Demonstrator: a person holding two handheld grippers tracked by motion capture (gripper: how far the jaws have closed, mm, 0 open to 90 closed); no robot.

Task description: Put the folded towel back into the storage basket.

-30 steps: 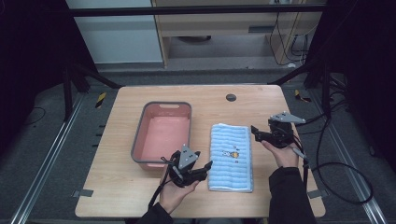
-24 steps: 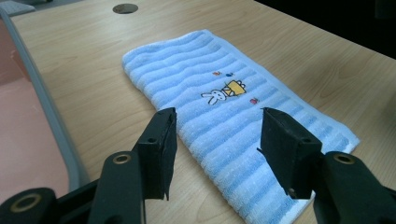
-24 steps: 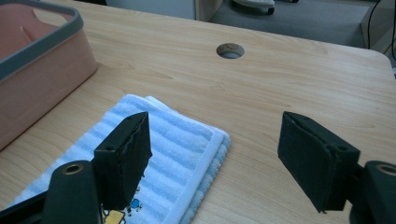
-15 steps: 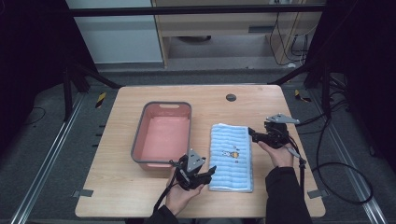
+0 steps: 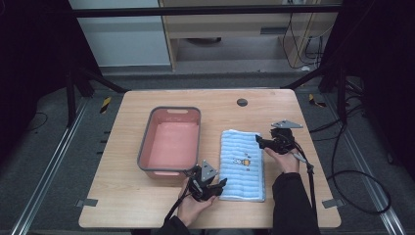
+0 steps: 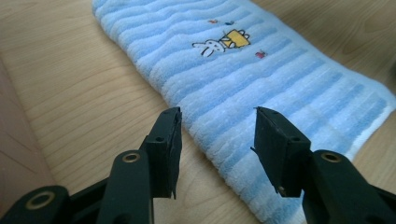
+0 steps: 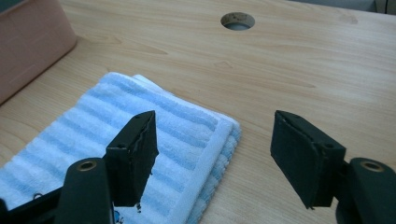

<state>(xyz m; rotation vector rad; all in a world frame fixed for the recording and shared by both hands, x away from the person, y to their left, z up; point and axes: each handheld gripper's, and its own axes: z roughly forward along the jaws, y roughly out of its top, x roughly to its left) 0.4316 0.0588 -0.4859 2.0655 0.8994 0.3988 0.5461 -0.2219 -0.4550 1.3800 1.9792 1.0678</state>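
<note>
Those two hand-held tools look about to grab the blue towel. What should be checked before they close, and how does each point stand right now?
1. Folded blue striped terry towel lies flat on the wooden table: ok.
2. Left tool straddles the towel's near edge, jaws apart and just closing, pads not yet pressing: ok.
3. Right tool sits over the towel's far corner, jaws wide apart though just closing, nothing gripped: ok.
4. Each tool will catch all the folded layers: cannot tell.
5. Pink plastic tub stands beside the towel, apart from it: ok.
6. Round hole in the tabletop is away from the towel: ok.
</note>
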